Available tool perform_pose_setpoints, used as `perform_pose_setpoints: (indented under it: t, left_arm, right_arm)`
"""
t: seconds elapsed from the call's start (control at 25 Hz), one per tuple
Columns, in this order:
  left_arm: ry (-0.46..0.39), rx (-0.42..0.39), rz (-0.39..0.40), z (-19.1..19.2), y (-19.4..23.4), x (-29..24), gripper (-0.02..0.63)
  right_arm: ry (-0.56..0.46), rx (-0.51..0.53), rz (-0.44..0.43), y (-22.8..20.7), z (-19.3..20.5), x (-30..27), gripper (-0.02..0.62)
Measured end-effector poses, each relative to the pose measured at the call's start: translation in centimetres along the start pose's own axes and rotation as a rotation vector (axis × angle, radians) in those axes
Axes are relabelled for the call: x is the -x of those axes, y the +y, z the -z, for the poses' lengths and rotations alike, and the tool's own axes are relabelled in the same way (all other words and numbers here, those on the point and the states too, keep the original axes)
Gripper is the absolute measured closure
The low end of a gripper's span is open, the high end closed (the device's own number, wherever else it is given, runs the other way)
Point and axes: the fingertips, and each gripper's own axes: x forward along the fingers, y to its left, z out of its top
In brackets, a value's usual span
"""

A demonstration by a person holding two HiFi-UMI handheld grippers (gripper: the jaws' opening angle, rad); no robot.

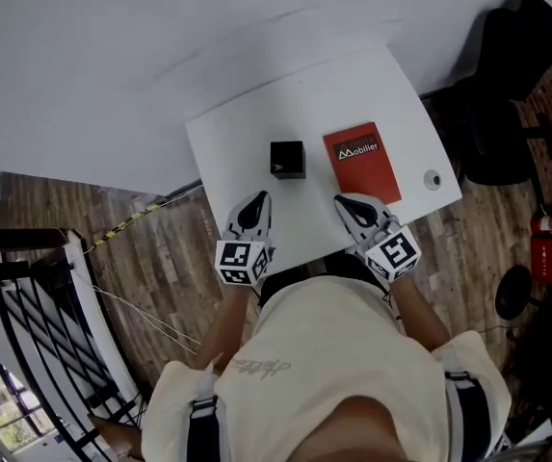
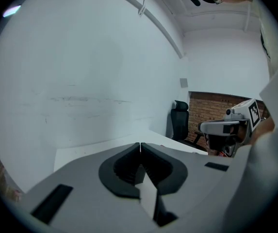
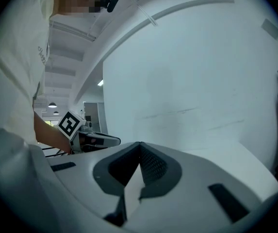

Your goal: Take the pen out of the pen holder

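Pen itself not resolvable: in the head view the pen holder reads only as a small black box seen from above, with a pale fleck on top that cannot be identified. Neither gripper view shows the holder; both look past the grey jaw bodies to the white wall. The person's torso covers the near table edge and both forearms are partly cut off. The holder stands on the white table, just left of a red booklet and apart from it; print on the booklet is too small to read. A small round item sits near the table's right edge, kind unclear. Left gripper: jaws together, tips touching, dark ribbed pads pressed on each other only, held over the near part of the table, short of the holder and clear of it. Right gripper: jaws likewise together, tips meeting, just at the near edge of the red booklet; contact with it cannot be judged.
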Motion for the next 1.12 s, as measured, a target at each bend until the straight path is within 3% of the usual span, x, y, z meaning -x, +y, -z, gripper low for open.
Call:
perform_pose_setpoints:
  t: [0.2, 0.36, 0.64, 1.12]
  left_arm:
    - [-0.013, 0.013, -0.056, -1.1, 0.0, -1.2, 0.586]
    - [0.005, 0.003, -0.058, -1.0, 0.1, -1.8, 0.586]
    - [0.061, 0.011, -0.009, 0.5, 1.4, -3.1, 0.586]
    - [0.125, 0.027, 0.069, 3.3, 2.4, -6.1, 0.567]
  right_arm:
    - [0.017, -0.010, -0.062, -2.0, 0.3, -0.8, 0.589]
    - [-0.005, -0.011, -0.042, -3.4, -0.3, -2.1, 0.589]
    - [0.008, -0.005, -0.006, -3.4, -1.2, -3.5, 0.589]
    - [0.070, -0.034, 0.041, -4.4, 0.4, -3.7, 0.589]
